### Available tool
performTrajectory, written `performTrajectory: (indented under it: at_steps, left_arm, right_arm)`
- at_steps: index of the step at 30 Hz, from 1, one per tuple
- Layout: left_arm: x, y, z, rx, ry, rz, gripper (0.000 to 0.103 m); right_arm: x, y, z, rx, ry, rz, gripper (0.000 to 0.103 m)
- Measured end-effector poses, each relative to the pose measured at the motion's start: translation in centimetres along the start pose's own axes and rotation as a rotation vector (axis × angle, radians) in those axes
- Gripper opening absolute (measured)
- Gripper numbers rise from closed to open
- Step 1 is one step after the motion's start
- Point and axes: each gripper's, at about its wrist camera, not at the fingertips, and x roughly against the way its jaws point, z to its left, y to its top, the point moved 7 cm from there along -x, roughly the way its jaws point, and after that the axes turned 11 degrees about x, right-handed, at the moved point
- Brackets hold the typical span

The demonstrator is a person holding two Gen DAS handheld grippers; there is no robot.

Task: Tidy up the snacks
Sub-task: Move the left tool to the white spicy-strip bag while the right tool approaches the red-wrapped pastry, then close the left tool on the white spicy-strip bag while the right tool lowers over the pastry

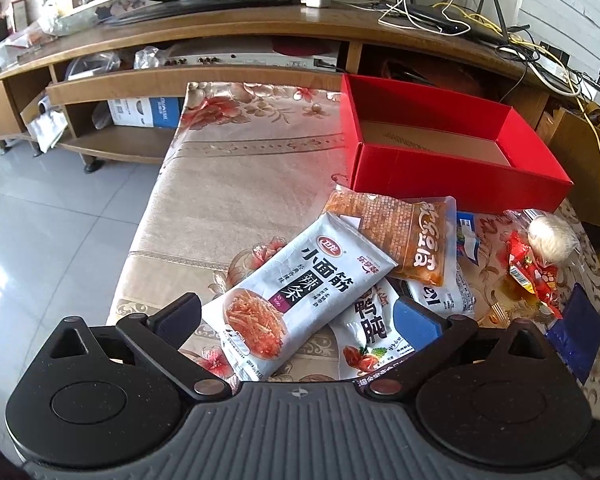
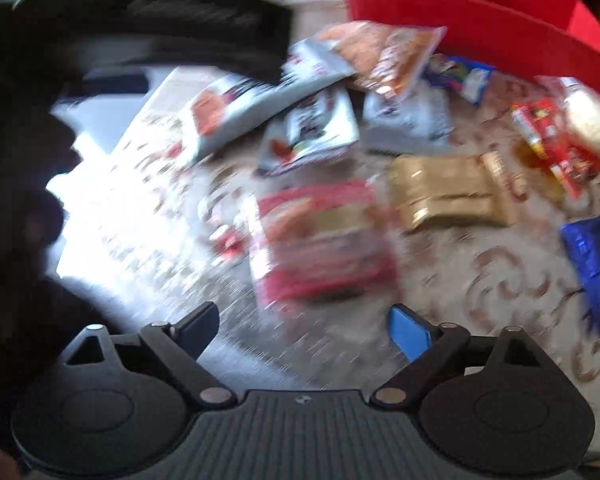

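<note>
Left fingers [image 1: 300,320]: spread wide, holding nothing, poised over the near end of the grey pack [image 1: 300,296]. Right fingers [image 2: 304,332]: also apart and empty, above the red pack [image 2: 320,240]; that view is badly blurred.

Surface [image 1: 228,184]: floral cloth, left half bare.

Red box [image 1: 452,152]: open top, nothing seen inside, at the far right corner of the surface.

Snacks, all outside the box, heaped just in front of its near wall:
- Grey pack, long and flat, lying diagonally on top of the heap, one end over the orange pack [image 1: 404,232].
- Duck pack [image 1: 372,336], partly under the grey pack, beneath the left fingers.
- Orange pack, touching the box's near wall or just short of it; cannot tell which.
- White bun [image 1: 552,240] in clear wrap and red sachet [image 1: 532,276], near the right edge.
- Red pack and gold pack [image 2: 452,192], side by side toward the near edge.
- Blue bag [image 2: 596,264], at the right edge.

Handling, judged: film pouches are light, soft and slick, and they crumple. Pinch the grey pack across its width near the sealed end, where the film lies flat. The bun would crush; grip it gently.
</note>
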Motion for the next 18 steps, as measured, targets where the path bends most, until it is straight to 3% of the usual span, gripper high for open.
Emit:
performTrajectory:
  at_steps: [2, 11, 18]
  left_arm:
    - [0.0, 0.0, 0.1, 0.005, -0.003, -0.002, 0.103]
    - [0.3, 0.0, 0.5, 0.009, -0.016, -0.005, 0.103]
    - [0.2, -0.3, 0.2, -0.01, -0.021, 0.004, 0.103]
  right_arm:
    - [0.2, 0.5, -1.0, -0.031, -0.017, -0.014, 0.072]
    - [2.4, 1.4, -6.8, -0.078, -0.224, -0.031, 0.07]
    - [2.8, 2.5, -7.4, -0.03, -0.202, -0.035, 0.075]
